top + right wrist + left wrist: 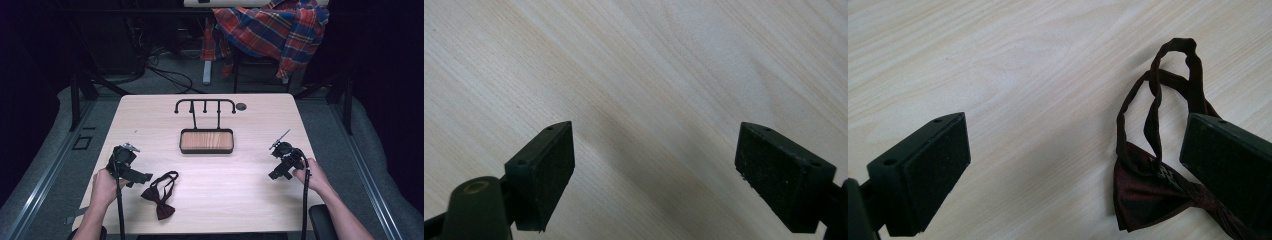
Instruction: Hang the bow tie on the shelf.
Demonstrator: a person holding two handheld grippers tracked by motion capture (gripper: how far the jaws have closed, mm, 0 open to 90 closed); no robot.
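Since the bow tie [160, 196] lies flat on the counter [240, 200] with nothing gripping it, the work looks to be at its very start. It sits at about seven o'clock on the counter, its dark red wings nearest the person and its thin neck strap looped away toward one o'clock. Just beside it, at its nine o'clock, the left hand-held gripper [142, 177] hovers with its jaws spread wide; in the left gripper view one jaw stands in front of the tie [1148, 192] and the other is well apart over bare wood, so nothing is pinched yet. At about four o'clock on the counter, well apart from the tie, the right hand-held gripper [277, 172] is also released, jaws wide over bare wood [644, 100]. Toward twelve o'clock stands a small rack [205, 106] with hooks over a wooden tray [206, 141]; no hook carries anything. My guess is the tie is meant for a hook, so grasping, lifting and hanging all remain.
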